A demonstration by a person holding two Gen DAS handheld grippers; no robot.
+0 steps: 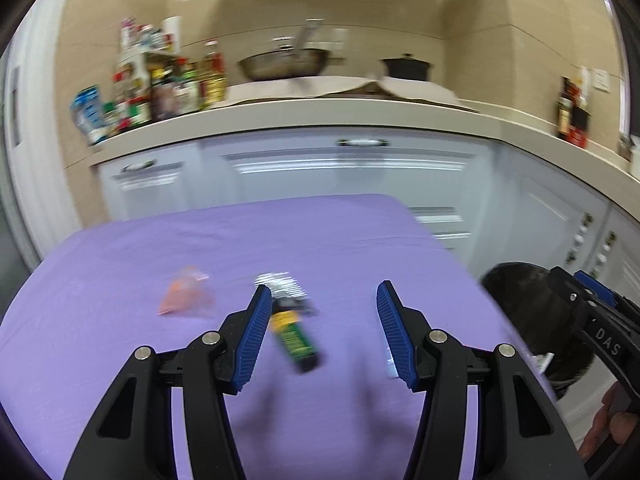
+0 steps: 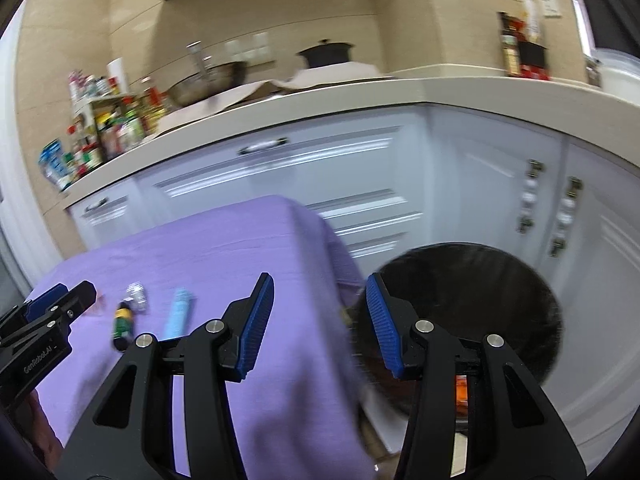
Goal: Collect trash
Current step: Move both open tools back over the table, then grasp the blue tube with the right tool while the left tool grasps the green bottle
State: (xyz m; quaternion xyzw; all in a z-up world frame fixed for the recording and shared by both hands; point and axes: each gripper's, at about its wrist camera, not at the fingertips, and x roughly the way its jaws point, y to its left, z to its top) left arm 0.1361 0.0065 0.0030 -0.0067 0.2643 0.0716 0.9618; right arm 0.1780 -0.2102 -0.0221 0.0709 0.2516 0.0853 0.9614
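Note:
Trash lies on the purple-clothed table: an orange wrapper, a crumpled piece of foil and a green and yellow packet. My left gripper hovers open over the cloth, holding nothing, with the packet below near its left finger. The right wrist view shows the packet, the foil and a light blue wrapper. My right gripper is open and empty over the table's right edge, beside a black-lined bin.
White kitchen cabinets stand close behind the table, under a counter with a wok, a black pot and bottles. The bin is on the floor off the table's right corner. Something orange lies inside it.

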